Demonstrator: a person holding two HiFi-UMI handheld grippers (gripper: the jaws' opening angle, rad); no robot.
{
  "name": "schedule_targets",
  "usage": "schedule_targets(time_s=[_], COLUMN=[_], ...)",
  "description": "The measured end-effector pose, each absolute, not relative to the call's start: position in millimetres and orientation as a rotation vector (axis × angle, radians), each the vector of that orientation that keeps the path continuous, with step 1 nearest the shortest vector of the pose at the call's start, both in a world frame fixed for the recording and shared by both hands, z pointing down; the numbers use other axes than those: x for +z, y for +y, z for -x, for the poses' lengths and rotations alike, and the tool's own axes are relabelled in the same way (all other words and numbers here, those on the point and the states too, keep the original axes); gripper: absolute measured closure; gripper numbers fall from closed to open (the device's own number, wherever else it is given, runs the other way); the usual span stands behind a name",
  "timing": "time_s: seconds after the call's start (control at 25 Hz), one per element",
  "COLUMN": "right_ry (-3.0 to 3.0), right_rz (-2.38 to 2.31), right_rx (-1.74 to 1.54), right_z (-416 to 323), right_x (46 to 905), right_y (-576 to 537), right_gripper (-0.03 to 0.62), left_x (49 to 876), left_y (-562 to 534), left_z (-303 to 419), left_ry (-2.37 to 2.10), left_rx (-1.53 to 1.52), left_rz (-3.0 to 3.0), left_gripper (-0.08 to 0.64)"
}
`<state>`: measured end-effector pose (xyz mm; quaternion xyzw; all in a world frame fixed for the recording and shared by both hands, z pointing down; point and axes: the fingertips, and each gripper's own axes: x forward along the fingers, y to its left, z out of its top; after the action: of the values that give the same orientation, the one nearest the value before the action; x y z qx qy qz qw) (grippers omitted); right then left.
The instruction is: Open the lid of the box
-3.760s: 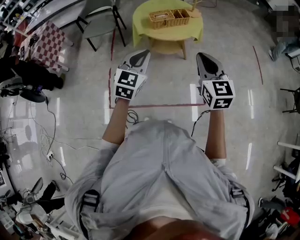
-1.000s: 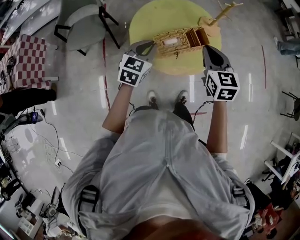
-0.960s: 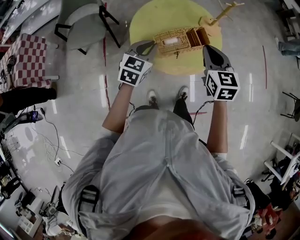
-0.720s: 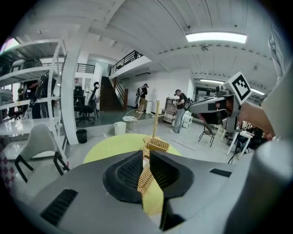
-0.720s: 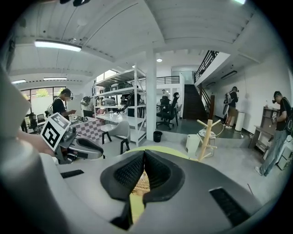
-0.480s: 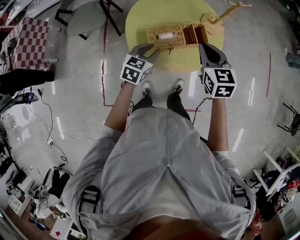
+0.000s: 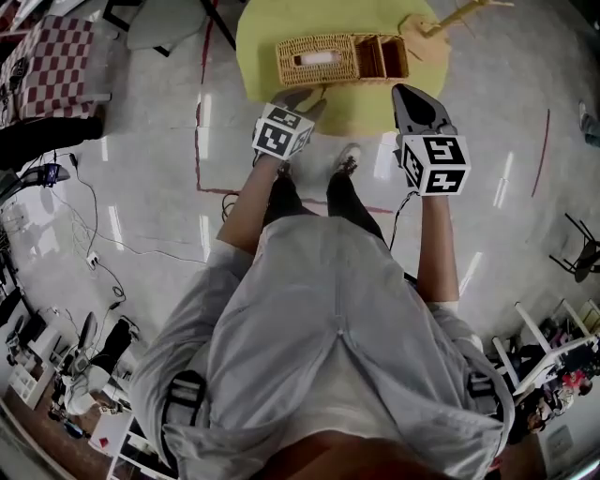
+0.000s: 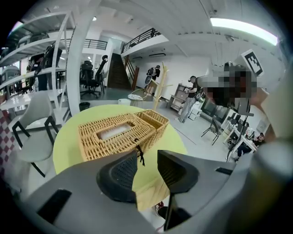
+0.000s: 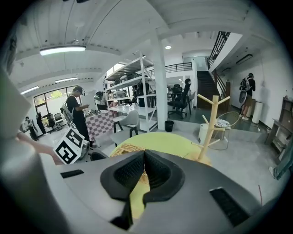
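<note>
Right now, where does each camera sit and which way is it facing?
Head view: on the person's head, steeply down at wicker box, yellow table; torso, arms, left gripper, right gripper show.
Left gripper view: on left gripper, facing box; jaws opening, empty.
Right gripper view: on right gripper, facing table; jaws together.
Shared: the table.

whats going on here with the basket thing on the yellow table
A person stands at the round yellow table with a gripper in each hand, facing the wicker box. The left gripper points at the box's front, its jaws opening with nothing between them. The right gripper is shut and empty. Neither touches the box, and its lid looks down.
</note>
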<state>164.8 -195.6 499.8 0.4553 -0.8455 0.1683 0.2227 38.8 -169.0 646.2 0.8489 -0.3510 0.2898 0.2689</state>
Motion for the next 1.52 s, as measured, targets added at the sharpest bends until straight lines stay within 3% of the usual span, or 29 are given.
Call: schedule_targets(time_s=[0.28, 0.64, 1.52], right_ry=[-2.310, -2.289, -2.296], right_rz=[-1.212, -1.204, -1.328], right_rx=[0.496, 0.515, 0.479], right_z=[-180.6, -194.0, -170.8], right_x=[520.2, 532.9, 493.5], right_y=[-190.2, -187.4, -224.4], right_gripper=[0.569, 0.569, 0.569], left_x=[679.3, 692.4, 597.2], left_y=[-179.5, -185.8, -221.1], left_z=[-51.5, -57.5, -47.2], left_ry=[-1.022, -1.109, -1.082], left_rx=[0.808, 0.797, 0.772], left_rz=[-2.219, -2.190, -2.439], left_gripper=[0.410, 0.516, 0.523])
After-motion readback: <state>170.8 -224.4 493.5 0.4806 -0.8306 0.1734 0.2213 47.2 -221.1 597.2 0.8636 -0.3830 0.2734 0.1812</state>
